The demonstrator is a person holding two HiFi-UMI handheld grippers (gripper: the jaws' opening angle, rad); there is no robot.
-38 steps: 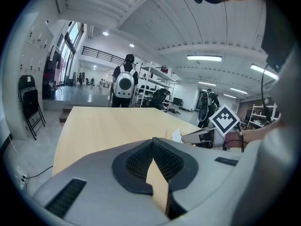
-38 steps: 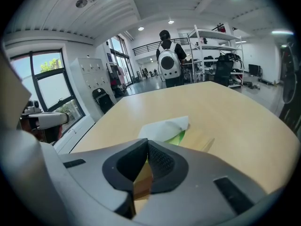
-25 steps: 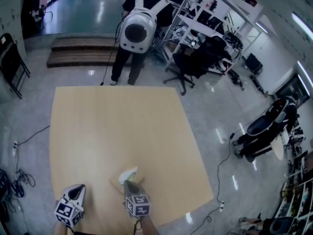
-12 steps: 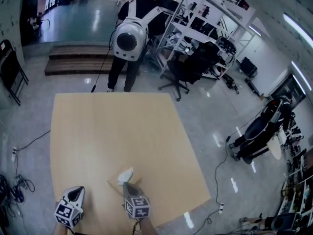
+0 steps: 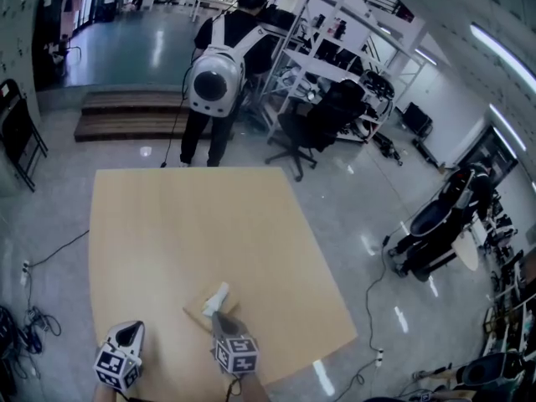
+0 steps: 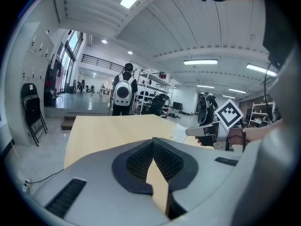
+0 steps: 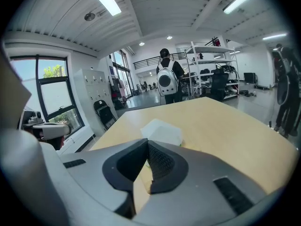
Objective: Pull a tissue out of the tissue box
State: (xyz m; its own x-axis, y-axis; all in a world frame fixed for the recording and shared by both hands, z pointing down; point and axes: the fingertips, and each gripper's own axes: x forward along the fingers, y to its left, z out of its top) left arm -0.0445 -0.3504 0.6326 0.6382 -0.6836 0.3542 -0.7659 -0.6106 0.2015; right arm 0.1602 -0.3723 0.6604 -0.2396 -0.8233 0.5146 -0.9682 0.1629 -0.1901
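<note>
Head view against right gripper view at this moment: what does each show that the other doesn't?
Only the head view: the marker cube on the right gripper, and a cable on the floor left of the table. Only the right gripper view: its jaws closed on the tissue, and a window with trees outside. Both: the table, the tissue ahead of the gripper, and a person with a white backpack.

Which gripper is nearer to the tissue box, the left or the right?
Right. The right gripper is at the tissue box, shut on the tissue. The left gripper is off to its left, apart from it.
</note>
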